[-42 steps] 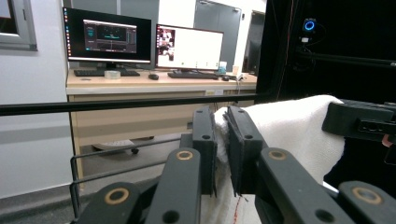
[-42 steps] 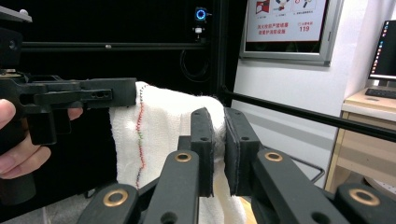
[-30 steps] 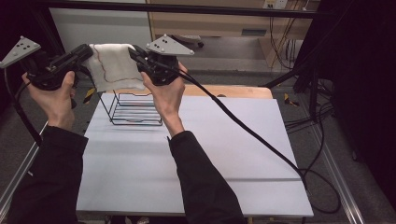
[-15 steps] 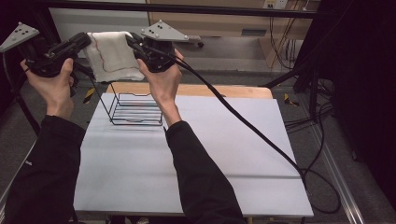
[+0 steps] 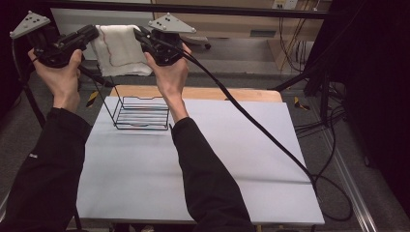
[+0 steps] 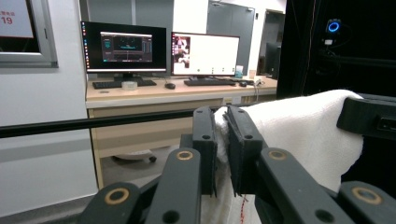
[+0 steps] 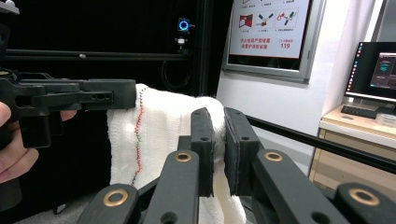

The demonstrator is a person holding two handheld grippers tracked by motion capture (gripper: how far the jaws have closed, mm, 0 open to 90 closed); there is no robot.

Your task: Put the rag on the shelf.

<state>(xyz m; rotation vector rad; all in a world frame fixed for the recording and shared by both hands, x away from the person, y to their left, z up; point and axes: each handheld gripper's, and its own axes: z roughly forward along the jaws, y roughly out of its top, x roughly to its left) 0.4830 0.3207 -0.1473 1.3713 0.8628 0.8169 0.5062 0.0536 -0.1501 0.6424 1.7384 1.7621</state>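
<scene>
- The white woven cloth with a red stitched line [image 5: 121, 50] hangs stretched in the air between both grippers, at about 11 o'clock in the high view, above and behind the black wire basket [image 5: 141, 113].
- The left gripper [image 5: 92, 35] is clamped on the cloth's left top corner; its jaws pinch the fabric edge.
- The right gripper [image 5: 140, 37] is clamped on the opposite top corner, pads pressed together on the fabric.
- The basket stands on the white tabletop [image 5: 217, 159], at 12 o'clock from the person's left sleeve [image 5: 46, 179].

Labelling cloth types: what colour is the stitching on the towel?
Red with some green, on the white towel; clearest in the right gripper view.
</scene>
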